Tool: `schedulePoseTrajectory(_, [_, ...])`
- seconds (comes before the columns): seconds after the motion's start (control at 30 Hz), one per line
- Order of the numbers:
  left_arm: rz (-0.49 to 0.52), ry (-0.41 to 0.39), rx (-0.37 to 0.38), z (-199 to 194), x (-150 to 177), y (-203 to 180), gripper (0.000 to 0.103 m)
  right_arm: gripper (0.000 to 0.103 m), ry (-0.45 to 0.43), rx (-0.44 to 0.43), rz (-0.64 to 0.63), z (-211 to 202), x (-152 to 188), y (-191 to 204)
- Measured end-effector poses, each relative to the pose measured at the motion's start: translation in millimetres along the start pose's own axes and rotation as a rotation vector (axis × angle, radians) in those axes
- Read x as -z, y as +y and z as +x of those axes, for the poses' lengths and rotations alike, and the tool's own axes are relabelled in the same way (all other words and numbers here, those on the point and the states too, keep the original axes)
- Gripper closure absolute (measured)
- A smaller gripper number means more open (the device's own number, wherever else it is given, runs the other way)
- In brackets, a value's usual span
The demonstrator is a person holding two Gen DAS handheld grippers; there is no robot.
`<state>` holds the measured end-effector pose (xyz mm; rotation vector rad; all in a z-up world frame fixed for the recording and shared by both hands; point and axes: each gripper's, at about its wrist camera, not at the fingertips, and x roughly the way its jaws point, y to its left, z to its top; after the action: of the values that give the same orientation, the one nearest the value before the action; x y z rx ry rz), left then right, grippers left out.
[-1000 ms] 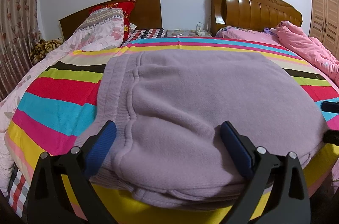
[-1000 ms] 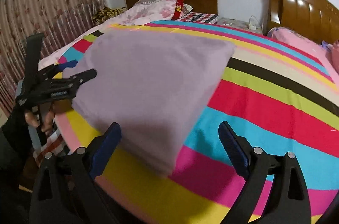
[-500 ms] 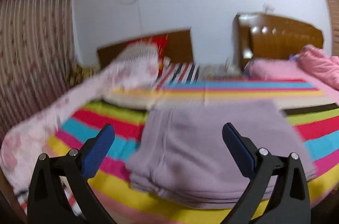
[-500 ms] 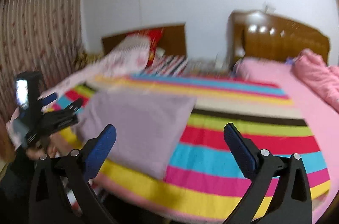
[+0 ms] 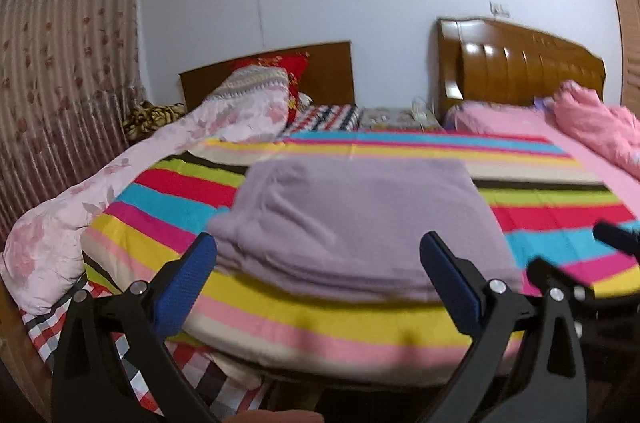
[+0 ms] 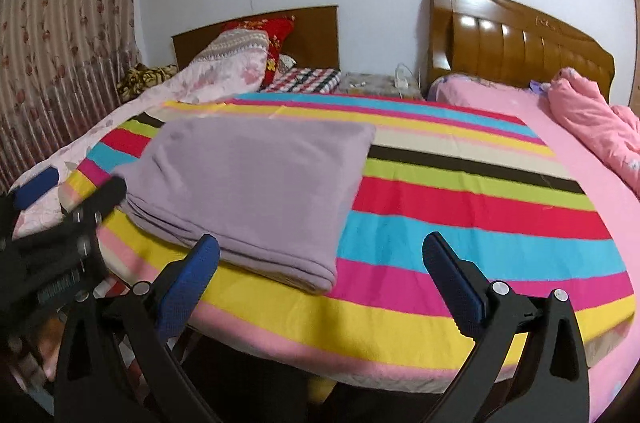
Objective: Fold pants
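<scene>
The lilac pants [image 5: 360, 223] lie folded into a flat rectangle on the striped bedcover [image 5: 172, 203] near the bed's front edge; they also show in the right wrist view [image 6: 248, 187]. My left gripper [image 5: 318, 263] is open and empty, held back from the bed in front of the pants. My right gripper [image 6: 320, 263] is open and empty, in front of the bed, right of the pants. The left gripper shows at the left edge of the right wrist view [image 6: 64, 199], and the right gripper at the right edge of the left wrist view [image 5: 592, 263].
A pink floral quilt [image 5: 120, 183] and pillows [image 6: 276, 39] lie at the bed's left and head. A second bed with pink bedding [image 6: 592, 127] stands at the right. A curtain [image 5: 60, 83] hangs at the left. A nightstand [image 6: 372, 83] stands between the headboards.
Both grippers have pulled back and up from the folded pants, which now lie farther away. The jaws stayed open.
</scene>
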<state>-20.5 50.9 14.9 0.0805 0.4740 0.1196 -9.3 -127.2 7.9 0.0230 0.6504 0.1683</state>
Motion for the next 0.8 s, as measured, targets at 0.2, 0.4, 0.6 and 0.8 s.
schedulePoseTrajectory(0.2, [-0.036,0.014,0.005,2.2,6.6,5.5,0.001,0.005,0.038,-0.011,-0.031,8.4,6.8,3.1])
schedulePoseTrajectory(0.4, [-0.045,0.034,0.009,6.2,6.1,5.5,0.002,0.005,0.052,-0.021,-0.060,11.5,9.6,8.9])
schedulePoseTrajectory(0.6, [-0.056,0.046,0.008,7.5,7.2,6.6,0.001,0.005,0.065,-0.025,-0.055,13.8,10.2,7.4])
schedulePoseTrajectory(0.8, [-0.057,0.051,0.009,7.3,7.3,5.4,0.002,0.005,0.067,-0.027,-0.058,15.0,9.9,6.3])
